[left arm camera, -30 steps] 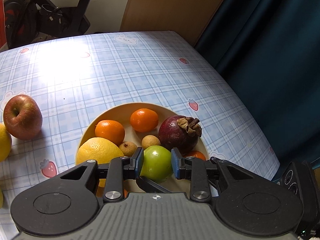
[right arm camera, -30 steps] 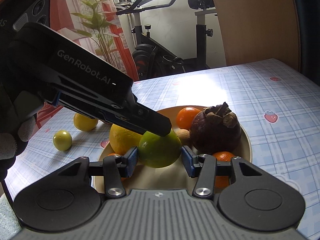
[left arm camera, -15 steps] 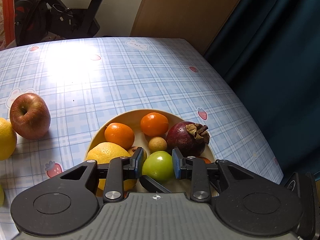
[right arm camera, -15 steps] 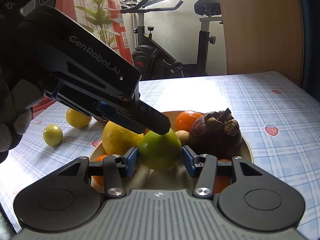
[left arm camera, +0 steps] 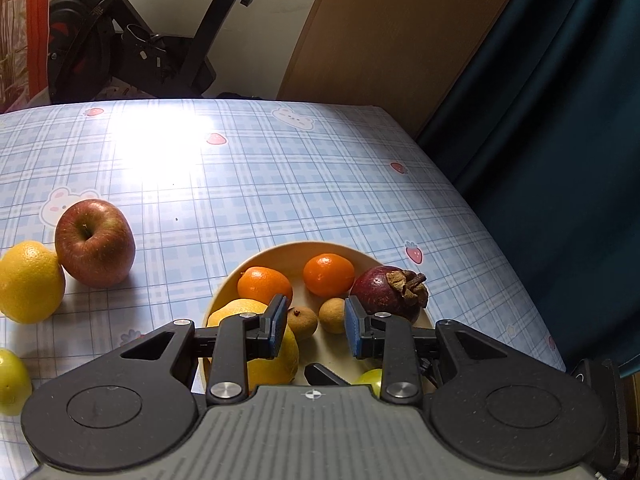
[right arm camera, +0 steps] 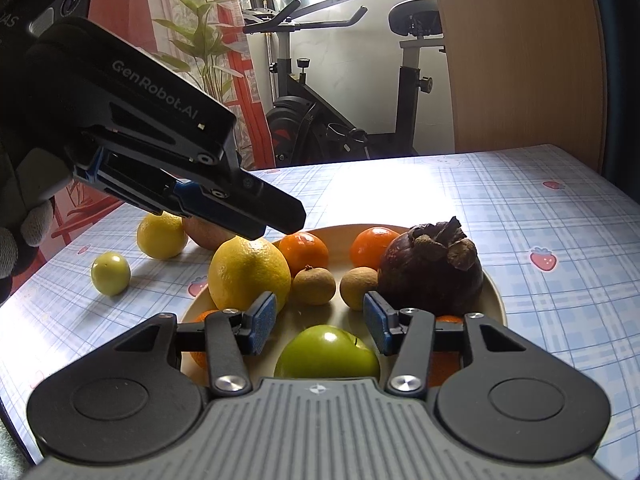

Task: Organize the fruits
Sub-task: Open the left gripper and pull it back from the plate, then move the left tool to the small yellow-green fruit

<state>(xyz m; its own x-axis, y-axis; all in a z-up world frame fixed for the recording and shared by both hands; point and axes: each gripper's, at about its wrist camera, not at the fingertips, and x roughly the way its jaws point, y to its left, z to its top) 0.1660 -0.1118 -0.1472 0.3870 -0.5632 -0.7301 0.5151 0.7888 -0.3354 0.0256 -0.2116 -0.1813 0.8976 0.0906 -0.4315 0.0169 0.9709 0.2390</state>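
Counter [left arm camera: 248, 184] carries a cream plate [right arm camera: 494, 292] already loaded; the green apple [right arm camera: 328, 354] rests on it just short of the right claw [right arm camera: 320, 322], whose pads stand spread and empty. Left claw [left arm camera: 315, 326], also spread and empty, hangs above the plated lemon [right arm camera: 248, 272]. Judged: apple placed; next move is fetching the red apple [left arm camera: 94, 244] beyond its left side.

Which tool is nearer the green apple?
Right: the right tool sits just above the green apple, jaws open; the left tool hovers farther back above the lemon.
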